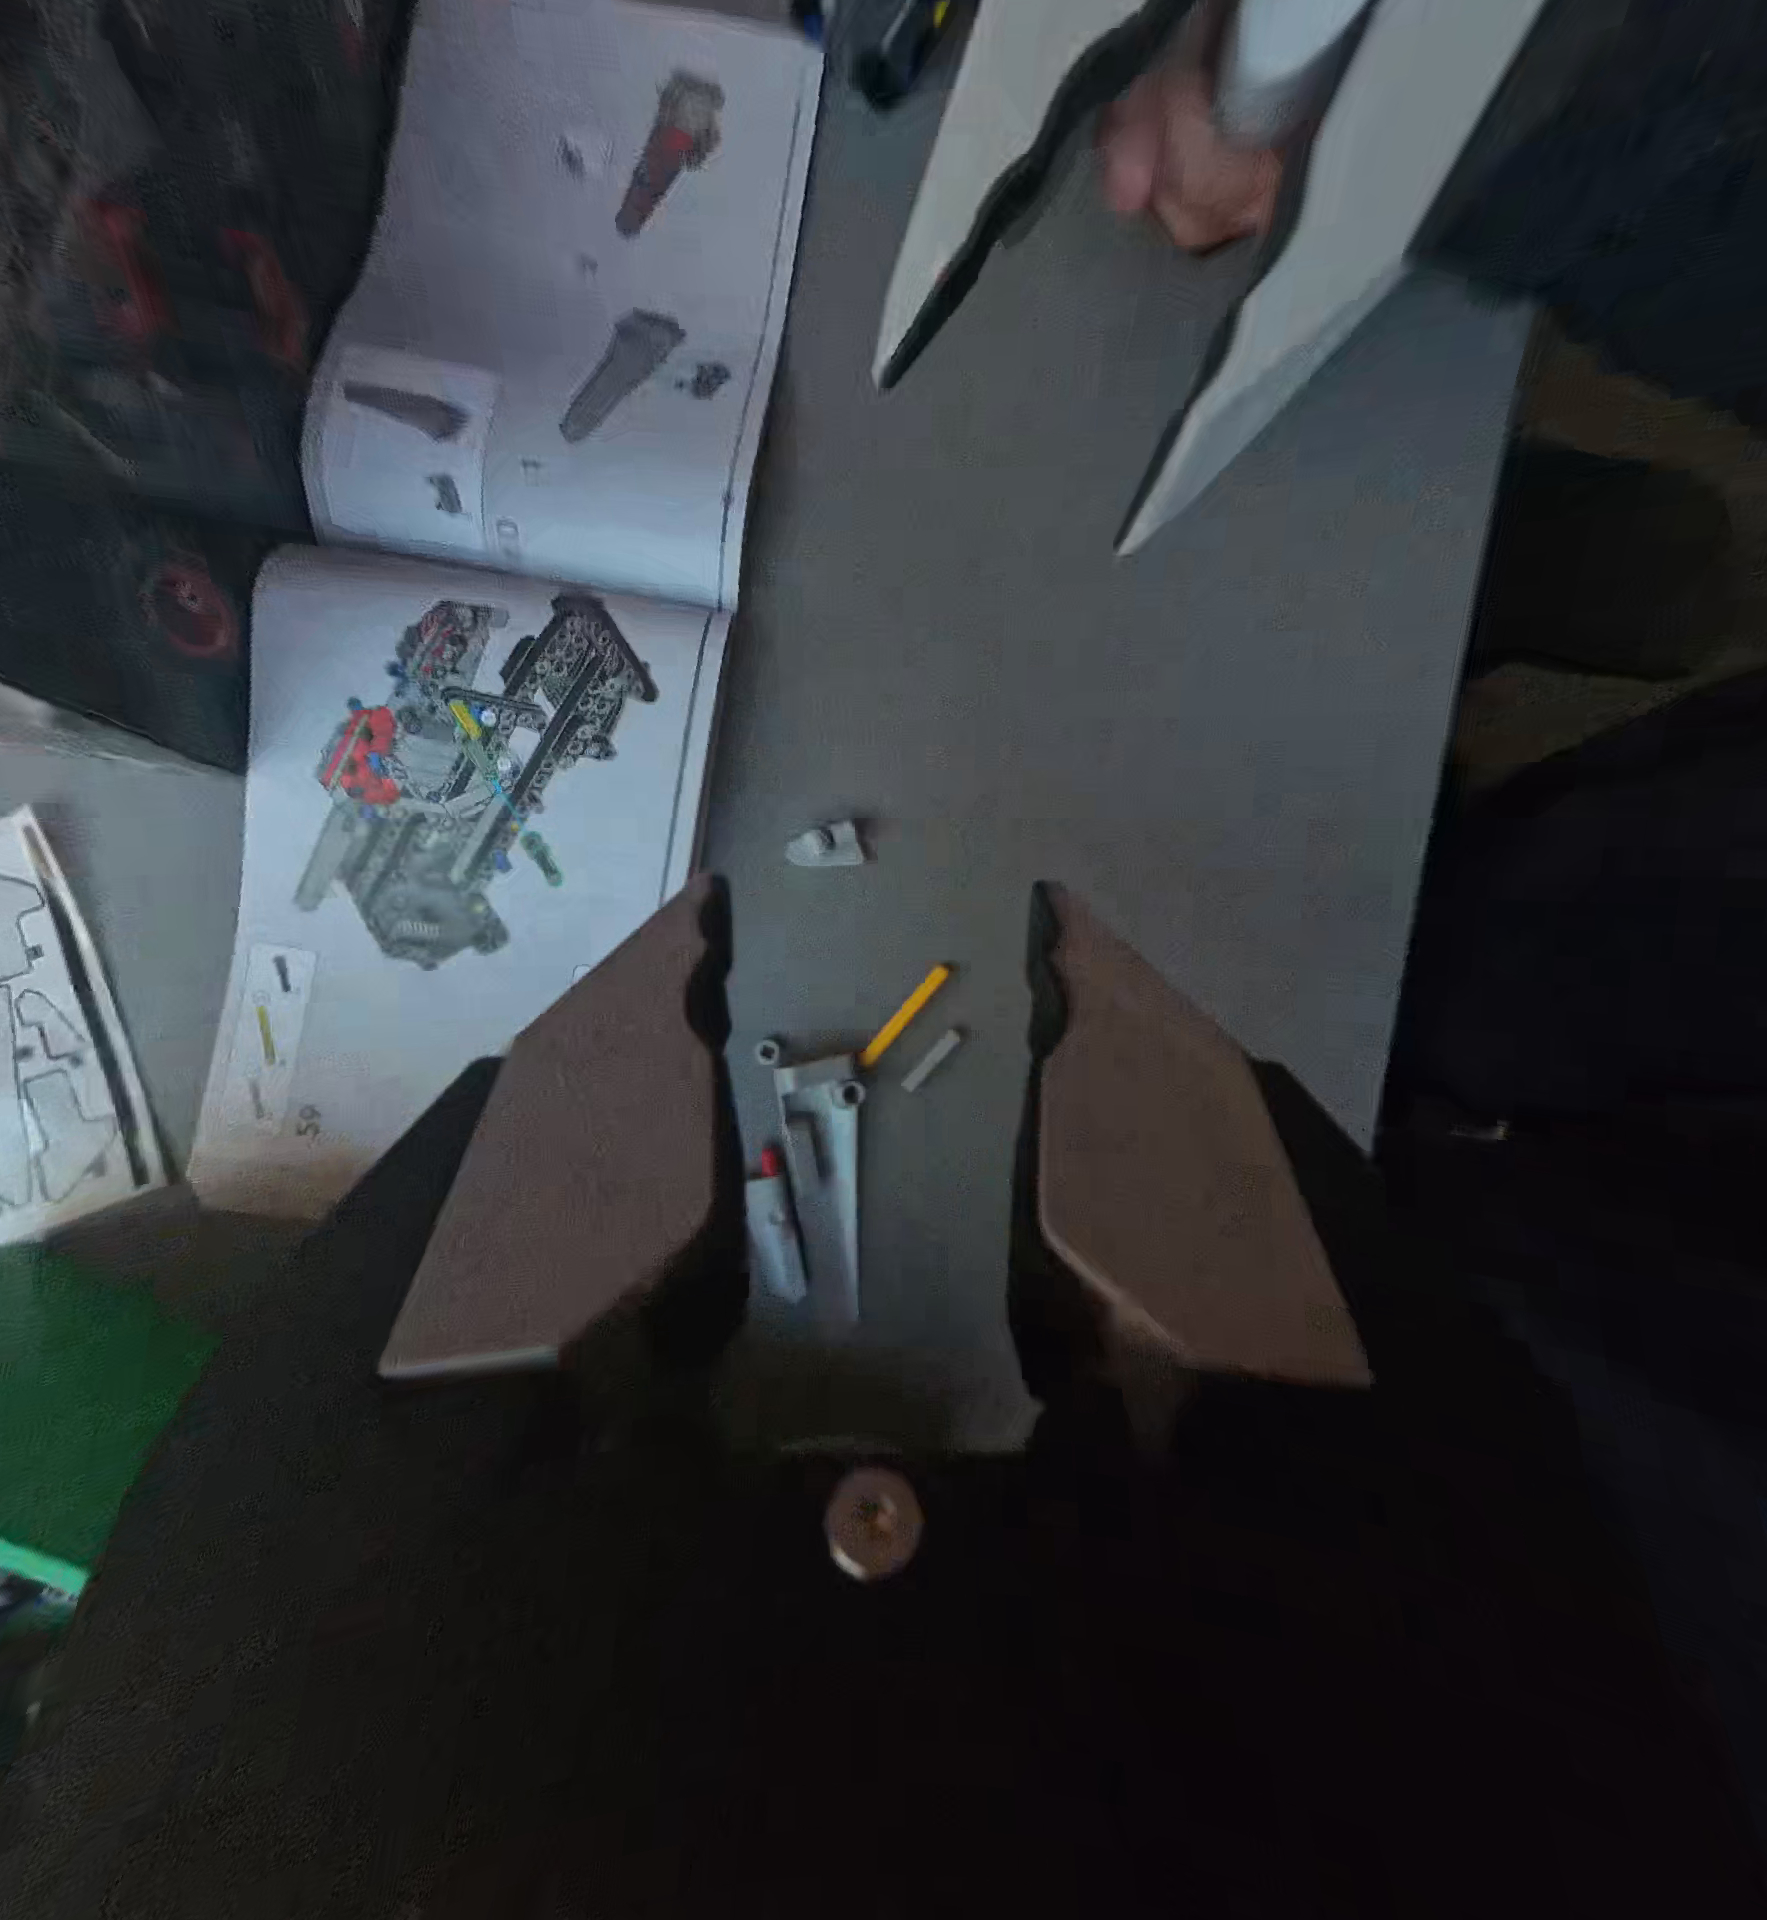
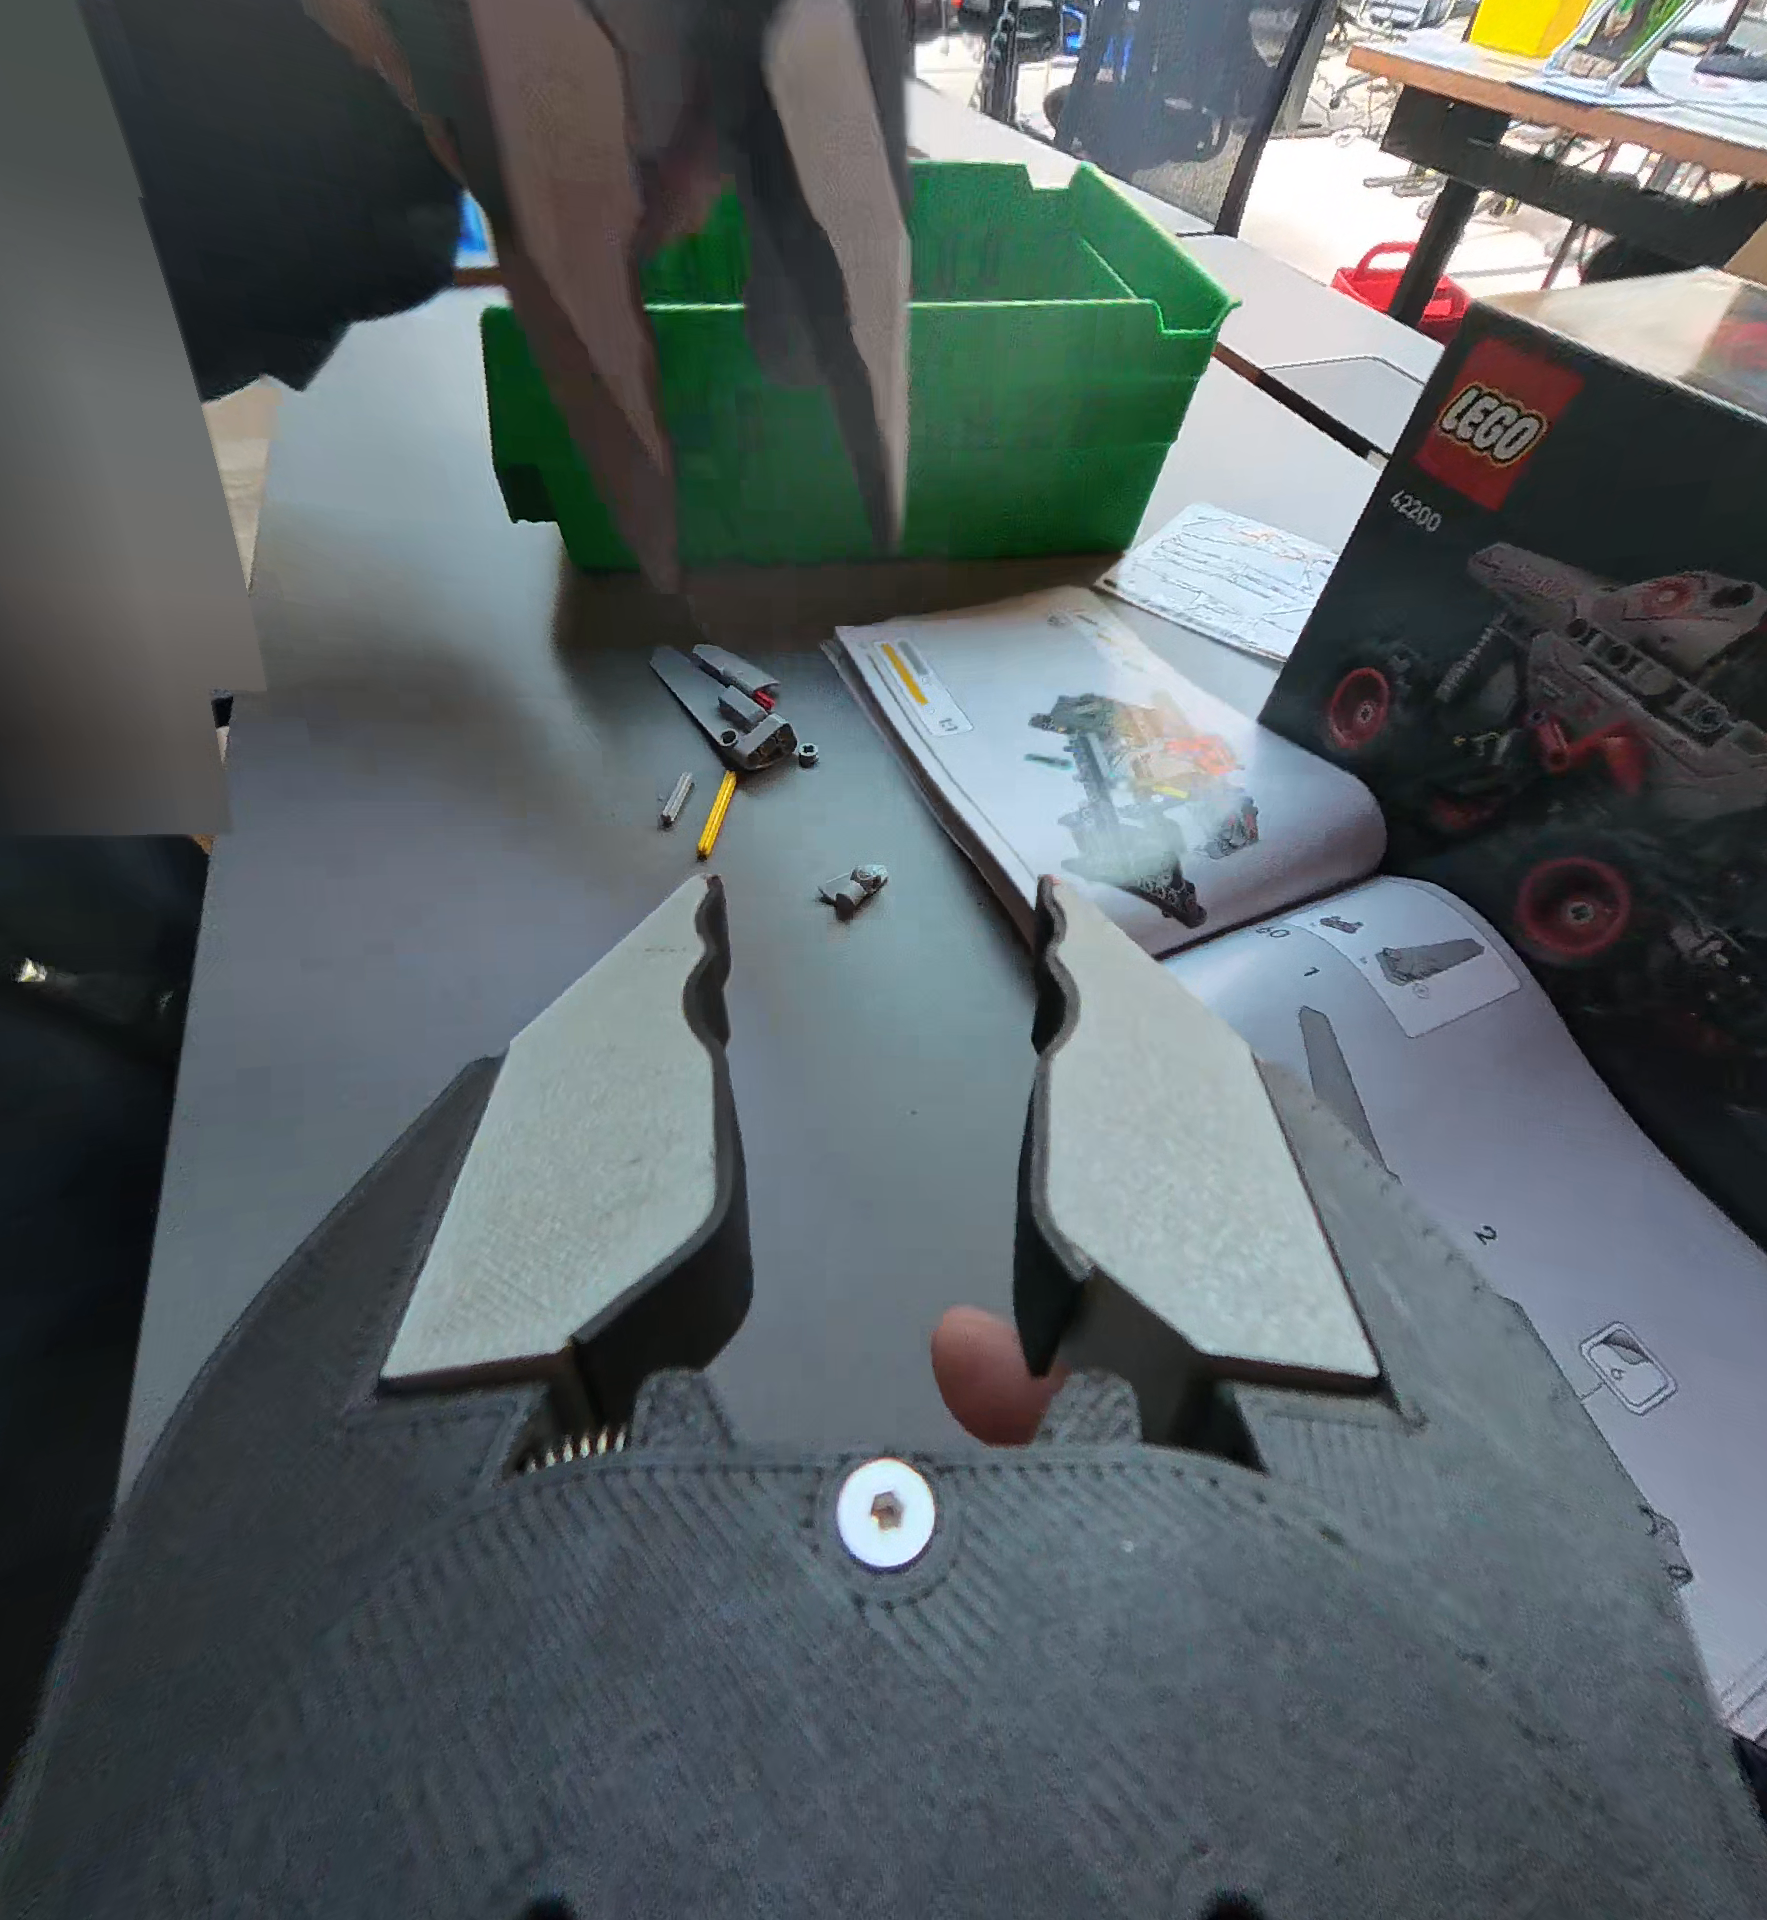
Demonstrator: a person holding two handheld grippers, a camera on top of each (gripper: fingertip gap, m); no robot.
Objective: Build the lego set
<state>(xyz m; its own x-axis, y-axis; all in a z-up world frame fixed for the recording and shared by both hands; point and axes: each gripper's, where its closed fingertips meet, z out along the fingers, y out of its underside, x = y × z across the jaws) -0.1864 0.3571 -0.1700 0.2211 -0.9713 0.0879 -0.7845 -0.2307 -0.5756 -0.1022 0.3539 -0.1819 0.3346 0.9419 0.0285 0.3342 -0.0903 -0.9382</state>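
Small grey lego assembly [image 1: 806, 1174] with red pin; both hand-held grippers wide open, empty.

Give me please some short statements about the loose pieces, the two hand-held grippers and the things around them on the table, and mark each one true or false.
1. The left hand-held gripper is shut on the yellow axle. False: its jaws are open and empty, and the axle lies on the table.
2. The right hand-held gripper is open and holds nothing. True.
3. The instruction booklet lies closed. False: it lies open, showing two pages.
4. A green bin stands on the table beyond the loose pieces. True.
5. The small grey piece is joined to the grey assembly. False: it lies apart from it.
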